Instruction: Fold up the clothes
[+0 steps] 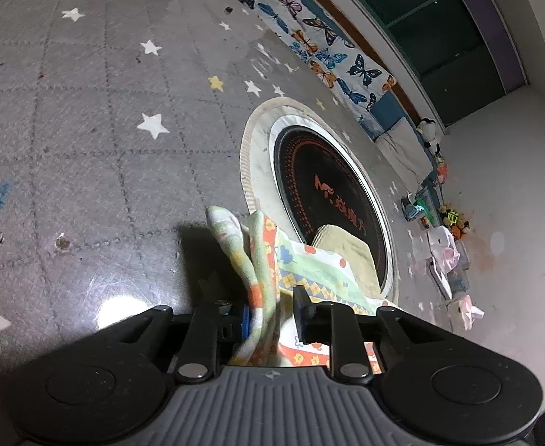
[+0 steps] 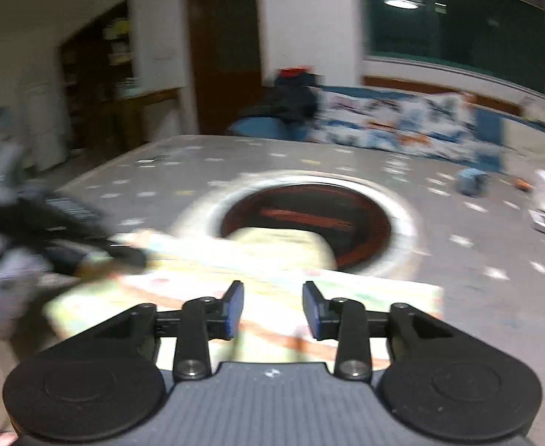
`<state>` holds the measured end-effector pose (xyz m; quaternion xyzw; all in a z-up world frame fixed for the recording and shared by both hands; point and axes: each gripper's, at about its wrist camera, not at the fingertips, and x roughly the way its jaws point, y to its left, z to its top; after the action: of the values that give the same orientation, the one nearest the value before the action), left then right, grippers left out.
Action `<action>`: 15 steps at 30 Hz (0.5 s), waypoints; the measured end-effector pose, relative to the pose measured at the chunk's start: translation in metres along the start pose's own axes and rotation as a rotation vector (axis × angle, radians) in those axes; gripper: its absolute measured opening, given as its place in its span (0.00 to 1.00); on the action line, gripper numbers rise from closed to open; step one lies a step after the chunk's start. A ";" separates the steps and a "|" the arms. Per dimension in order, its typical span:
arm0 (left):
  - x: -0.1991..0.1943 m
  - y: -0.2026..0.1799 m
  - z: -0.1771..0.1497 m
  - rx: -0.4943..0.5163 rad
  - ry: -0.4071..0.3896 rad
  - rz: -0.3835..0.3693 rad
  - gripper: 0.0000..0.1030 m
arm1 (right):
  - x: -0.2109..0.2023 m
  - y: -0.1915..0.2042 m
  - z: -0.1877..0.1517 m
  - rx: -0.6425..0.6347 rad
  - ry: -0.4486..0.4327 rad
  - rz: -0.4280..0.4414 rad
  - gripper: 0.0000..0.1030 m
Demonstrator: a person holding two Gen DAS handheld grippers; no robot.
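On the star-print bench (image 1: 86,141), beside its round black inset (image 1: 328,200), lies a patterned garment (image 1: 309,271): thin, soft, light cloth, floppy. Left claw (image 1: 270,316) pinches a bunched fold of it. Right claw (image 2: 272,308) spread, empty, above the flat part; grab a hem corner.

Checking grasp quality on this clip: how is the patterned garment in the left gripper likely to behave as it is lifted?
Probably floppy: the patterned garment bunches and folds between the left gripper jaws, so free parts should droop. Likely light, being thin cloth pinched at one edge. It may drag over the round black cooktop, where part of it lies. The right gripper hangs open above it, giving no support.
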<state>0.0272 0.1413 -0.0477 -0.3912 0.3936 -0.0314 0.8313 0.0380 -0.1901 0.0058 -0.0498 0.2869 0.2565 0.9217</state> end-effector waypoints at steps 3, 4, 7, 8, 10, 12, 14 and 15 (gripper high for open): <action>0.000 -0.003 -0.002 0.029 -0.009 0.011 0.23 | 0.008 -0.034 -0.005 0.065 0.018 -0.095 0.38; 0.000 -0.004 -0.002 0.035 -0.010 0.013 0.23 | 0.011 -0.044 -0.008 0.090 0.025 -0.112 0.38; 0.000 -0.005 -0.003 0.043 -0.010 0.016 0.23 | 0.016 -0.064 -0.016 0.146 0.036 -0.137 0.39; 0.000 -0.005 -0.003 0.045 -0.010 0.016 0.23 | 0.018 -0.070 -0.018 0.162 0.037 -0.144 0.41; 0.000 -0.005 -0.003 0.049 -0.010 0.017 0.23 | 0.021 -0.077 -0.023 0.183 0.037 -0.151 0.43; 0.000 -0.005 -0.003 0.051 -0.009 0.018 0.23 | 0.024 -0.081 -0.024 0.198 0.042 -0.149 0.43; 0.000 -0.005 -0.003 0.053 -0.010 0.018 0.23 | 0.025 -0.082 -0.027 0.213 0.046 -0.147 0.44; 0.000 -0.005 -0.003 0.055 -0.010 0.019 0.23 | 0.025 -0.084 -0.029 0.228 0.047 -0.142 0.44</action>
<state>0.0266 0.1355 -0.0455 -0.3647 0.3919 -0.0324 0.8440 0.0828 -0.2585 -0.0365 0.0289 0.3316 0.1553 0.9301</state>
